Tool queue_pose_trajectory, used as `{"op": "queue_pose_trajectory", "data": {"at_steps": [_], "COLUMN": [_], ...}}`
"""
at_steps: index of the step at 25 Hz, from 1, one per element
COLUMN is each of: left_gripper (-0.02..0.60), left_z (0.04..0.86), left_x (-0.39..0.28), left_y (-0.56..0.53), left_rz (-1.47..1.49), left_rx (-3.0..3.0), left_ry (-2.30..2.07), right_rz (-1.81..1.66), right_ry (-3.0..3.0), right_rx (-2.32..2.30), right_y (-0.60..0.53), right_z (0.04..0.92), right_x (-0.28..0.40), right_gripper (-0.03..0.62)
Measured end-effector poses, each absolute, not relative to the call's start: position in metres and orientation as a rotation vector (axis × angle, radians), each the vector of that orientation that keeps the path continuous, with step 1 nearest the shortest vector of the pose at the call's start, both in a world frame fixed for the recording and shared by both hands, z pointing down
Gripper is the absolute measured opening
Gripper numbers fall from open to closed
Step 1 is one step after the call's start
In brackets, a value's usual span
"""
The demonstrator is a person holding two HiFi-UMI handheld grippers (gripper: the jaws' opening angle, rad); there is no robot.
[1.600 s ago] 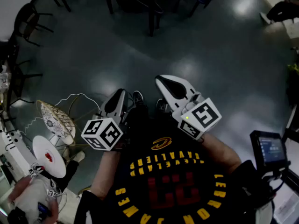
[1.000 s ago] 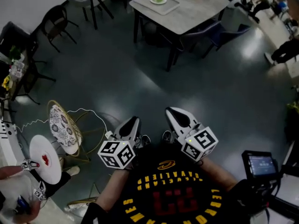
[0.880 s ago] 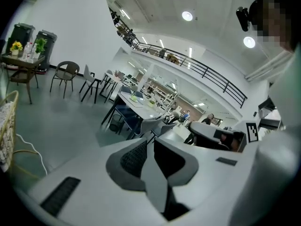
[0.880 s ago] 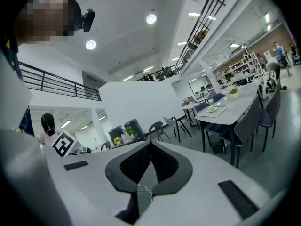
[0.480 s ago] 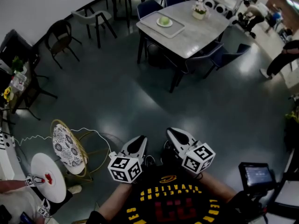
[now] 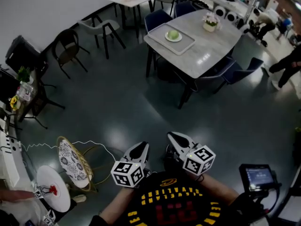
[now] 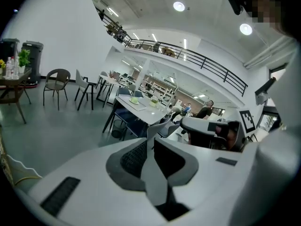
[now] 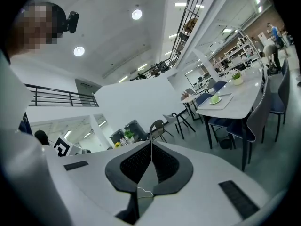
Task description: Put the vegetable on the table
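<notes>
A pale green round vegetable (image 6: 173,34) lies on a white plate on a grey tray (image 6: 180,44), on a grey table (image 6: 211,46) far ahead of me. Both grippers are held close to my chest, well short of the table. My left gripper (image 6: 143,145) is shut with nothing in it, and my right gripper (image 6: 170,135) is shut and empty too. The left gripper view shows its closed jaws (image 7: 153,128) pointing toward the table (image 7: 146,114), with the vegetable (image 7: 134,100) tiny. In the right gripper view the shut gripper (image 8: 151,143) points left of the vegetable (image 8: 215,99).
Blue chairs (image 6: 238,71) stand round the table and a flower pot (image 6: 209,20) sits on it. Dark chairs (image 6: 68,51) line the left wall. A wicker chair (image 6: 73,160) and a small white round table (image 6: 52,189) are at my lower left, a screen (image 6: 257,175) at my lower right.
The view has lifted from the floor to the room. The table with the vegetable has come into sight and slid lower in the frame. Both grippers stay shut near my chest.
</notes>
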State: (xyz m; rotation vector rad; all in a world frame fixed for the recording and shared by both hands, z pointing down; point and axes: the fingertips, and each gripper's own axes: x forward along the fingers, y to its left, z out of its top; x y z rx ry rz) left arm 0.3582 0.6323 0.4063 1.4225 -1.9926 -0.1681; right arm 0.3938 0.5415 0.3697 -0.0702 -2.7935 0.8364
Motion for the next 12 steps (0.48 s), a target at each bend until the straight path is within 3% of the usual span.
{"op": "queue_pose_trajectory", "data": {"at_steps": [12], "left_gripper": [0.049], "left_z": [0.385], "left_x": [0.305], "left_y": [0.534], "left_rz": [-0.170], "left_rx": [1.393], "left_ry": [-2.081], "right_rz": [0.854], "right_ry": [-2.795], "right_rx": [-0.145], "right_y": [0.437], "right_z": [0.364], "right_x": [0.336], "right_gripper": [0.006]}}
